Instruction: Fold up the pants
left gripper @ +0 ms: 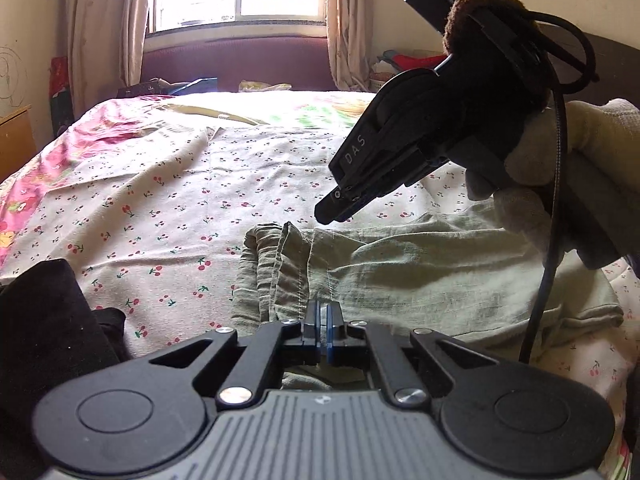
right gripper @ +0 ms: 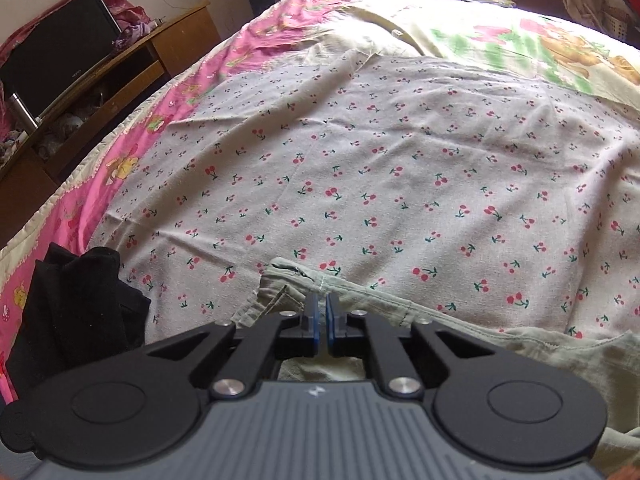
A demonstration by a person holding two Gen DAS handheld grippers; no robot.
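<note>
We see pale green pants [left gripper: 420,276] lying crumpled on the cherry-print sheet [left gripper: 168,208] at the near edge of the bed [right gripper: 120,168], with one hem end bunched in folds toward the middle of that edge. Our left gripper [left gripper: 322,312] sits low over the pants, its blue-padded jaws brought fully together; the fabric lies right under the tips, but we cannot tell whether any cloth is caught between them. Our right gripper [left gripper: 332,210] hangs just above the far rim of the pants in the left wrist view, tilted downward, held by a hand in a light glove [left gripper: 560,184] with a black cable [left gripper: 548,264] trailing from it. In the right wrist view the right gripper [right gripper: 322,308] shows its jaws nearly closed with a thin slit between the pads, poised at the stitched hem of the pants [right gripper: 360,304], and nothing visibly pinched between them. A black garment [right gripper: 76,300] lies heaped at the near left corner of the bed. A pink cartoon-print quilt [right gripper: 132,128] covers the left edge, and a wooden cabinet [right gripper: 132,64] stands beyond it
</note>
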